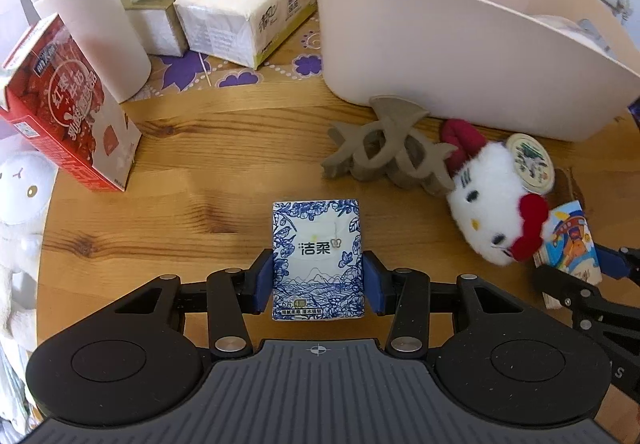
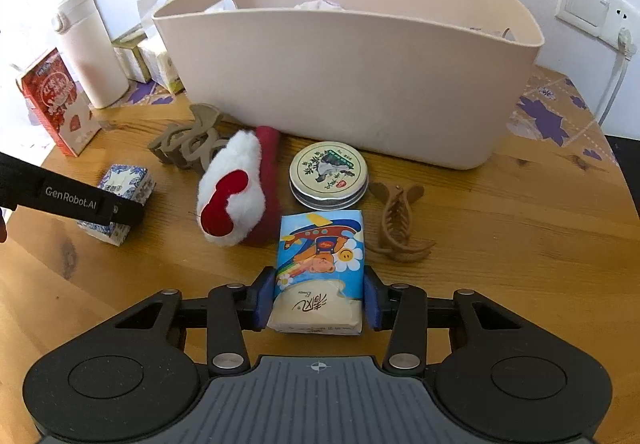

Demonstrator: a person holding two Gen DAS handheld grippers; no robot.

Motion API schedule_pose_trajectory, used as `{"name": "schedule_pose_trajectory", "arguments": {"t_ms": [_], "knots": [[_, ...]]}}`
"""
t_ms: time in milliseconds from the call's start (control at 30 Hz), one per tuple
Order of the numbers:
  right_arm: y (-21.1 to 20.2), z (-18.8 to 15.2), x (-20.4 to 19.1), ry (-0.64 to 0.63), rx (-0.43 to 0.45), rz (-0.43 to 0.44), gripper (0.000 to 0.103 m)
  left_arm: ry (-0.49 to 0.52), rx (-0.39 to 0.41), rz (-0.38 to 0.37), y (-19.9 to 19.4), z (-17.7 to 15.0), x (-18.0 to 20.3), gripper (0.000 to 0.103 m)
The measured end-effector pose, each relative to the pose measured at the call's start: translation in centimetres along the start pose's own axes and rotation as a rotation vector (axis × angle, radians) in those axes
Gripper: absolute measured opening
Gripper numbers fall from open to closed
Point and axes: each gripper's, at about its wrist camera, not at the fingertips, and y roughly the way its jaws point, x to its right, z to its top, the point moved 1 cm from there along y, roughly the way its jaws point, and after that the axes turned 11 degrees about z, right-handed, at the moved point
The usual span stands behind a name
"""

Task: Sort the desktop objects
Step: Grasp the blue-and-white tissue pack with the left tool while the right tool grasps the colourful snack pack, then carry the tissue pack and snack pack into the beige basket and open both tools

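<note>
My left gripper (image 1: 318, 282) is shut on a blue-and-white tissue pack (image 1: 318, 260) that rests on the wooden table; the pack also shows in the right wrist view (image 2: 124, 187) under the left gripper's arm. My right gripper (image 2: 319, 300) is shut on a cartoon-print tissue pack (image 2: 320, 268), which shows at the right edge of the left wrist view (image 1: 570, 244). A beige bin (image 2: 352, 83) stands behind, with items inside. A Hello Kitty plush (image 2: 236, 191), a round tin (image 2: 329, 173), a tan hair claw (image 2: 400, 224) and a grey hair claw (image 1: 388, 151) lie in front of the bin.
A red milk carton (image 1: 68, 111), a white flask (image 1: 84, 15) and soft tissue packs (image 1: 248, 15) stand at the back left. A white plush (image 1: 20, 211) sits at the left table edge. A wall socket (image 2: 592, 11) with a cable is at the right.
</note>
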Motion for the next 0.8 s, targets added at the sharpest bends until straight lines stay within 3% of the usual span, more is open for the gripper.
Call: {"name": "schedule_pose_trajectory", "arguments": {"t_ms": [800], "knots": [[-9.3, 0.3, 0.5, -0.02, 0.197, -0.036, 0.041, 0.056, 0.217, -0.076, -9.5, -0.1, 0.0, 0.046]]}}
